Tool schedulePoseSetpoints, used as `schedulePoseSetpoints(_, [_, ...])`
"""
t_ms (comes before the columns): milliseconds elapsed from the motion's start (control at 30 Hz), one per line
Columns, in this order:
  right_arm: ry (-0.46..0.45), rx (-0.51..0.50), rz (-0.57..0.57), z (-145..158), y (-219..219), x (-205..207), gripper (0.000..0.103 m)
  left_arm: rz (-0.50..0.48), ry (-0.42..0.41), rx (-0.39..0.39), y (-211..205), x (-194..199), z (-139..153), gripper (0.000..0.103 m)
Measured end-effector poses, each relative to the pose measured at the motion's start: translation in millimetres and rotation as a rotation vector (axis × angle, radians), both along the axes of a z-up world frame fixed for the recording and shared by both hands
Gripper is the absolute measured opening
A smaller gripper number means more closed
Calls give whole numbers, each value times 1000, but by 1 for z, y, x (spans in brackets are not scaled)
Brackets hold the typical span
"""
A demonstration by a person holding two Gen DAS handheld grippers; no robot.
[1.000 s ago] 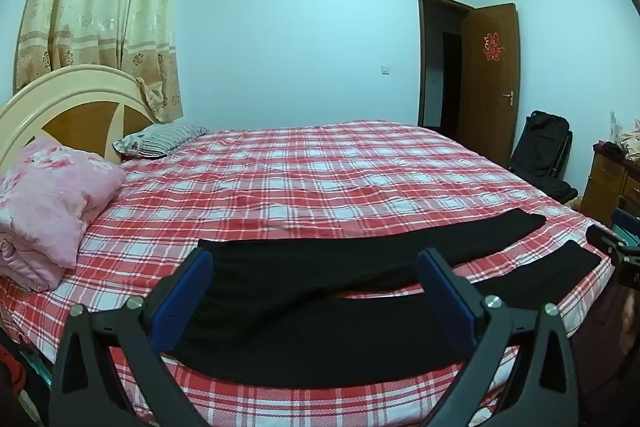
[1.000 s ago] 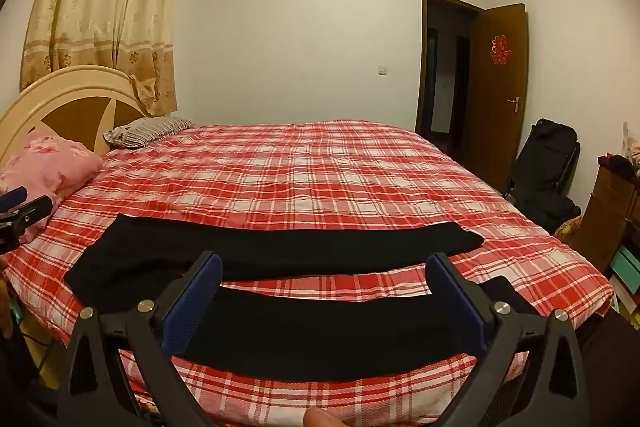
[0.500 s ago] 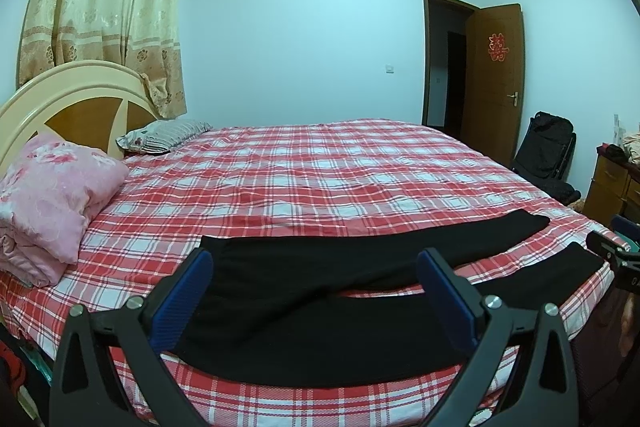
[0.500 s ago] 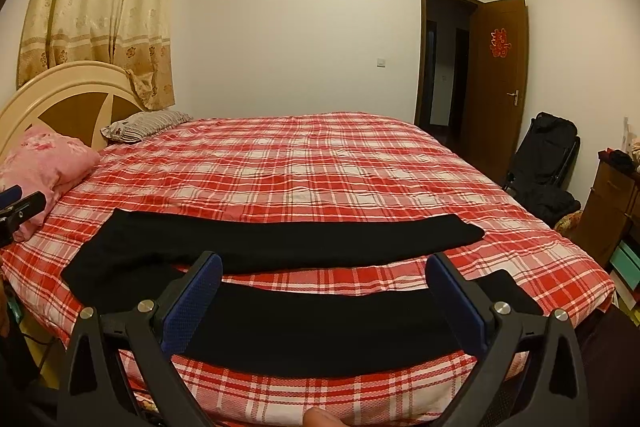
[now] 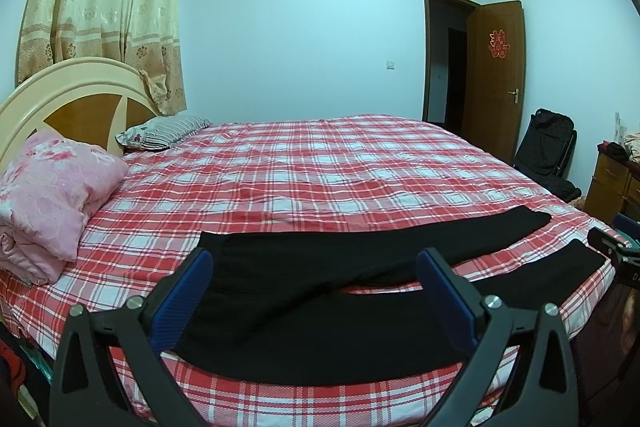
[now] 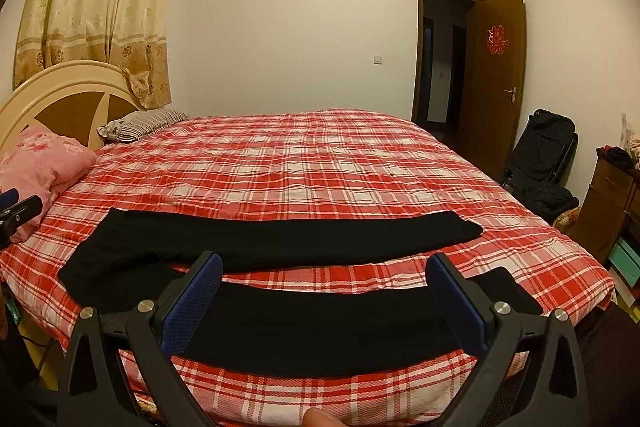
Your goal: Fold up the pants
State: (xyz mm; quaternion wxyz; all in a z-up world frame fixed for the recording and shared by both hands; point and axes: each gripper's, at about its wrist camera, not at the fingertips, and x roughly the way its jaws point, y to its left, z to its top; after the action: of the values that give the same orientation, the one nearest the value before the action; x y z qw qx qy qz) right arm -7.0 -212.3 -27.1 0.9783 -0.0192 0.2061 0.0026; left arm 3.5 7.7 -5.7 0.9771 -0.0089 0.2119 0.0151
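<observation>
Black pants [image 5: 320, 291] [image 6: 304, 243] lie flat along the near edge of a bed with a red plaid sheet [image 5: 320, 179] [image 6: 320, 171], waist to the left, the two legs spread apart toward the right. My left gripper [image 5: 316, 291] hovers open in front of the waist and crotch area, nothing between its blue pads. My right gripper [image 6: 324, 291] stands open before the near leg, also holding nothing. Each gripper's tip shows at the edge of the other's view.
A pink folded quilt [image 5: 52, 195] and a striped pillow [image 5: 164, 131] lie at the headboard end on the left. A black folded chair [image 5: 548, 155], a wooden cabinet [image 5: 612, 183] and an open door [image 5: 496, 75] are on the right. A fingertip [image 6: 320, 417] shows at the bottom.
Both views have tilted down and drawn slightly back; the pants lie unmoved and both grippers stay open.
</observation>
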Motion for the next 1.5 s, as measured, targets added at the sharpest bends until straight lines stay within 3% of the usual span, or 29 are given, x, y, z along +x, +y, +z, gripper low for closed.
schedulePoseSetpoints(1167, [17,-7,4,-6,1,5,102,1,12,4,0,2,-6,103])
schedulePoseSetpoints(1500, [83,-31,-2,-33,0,28,102,62,71,34,26,36,-32,103])
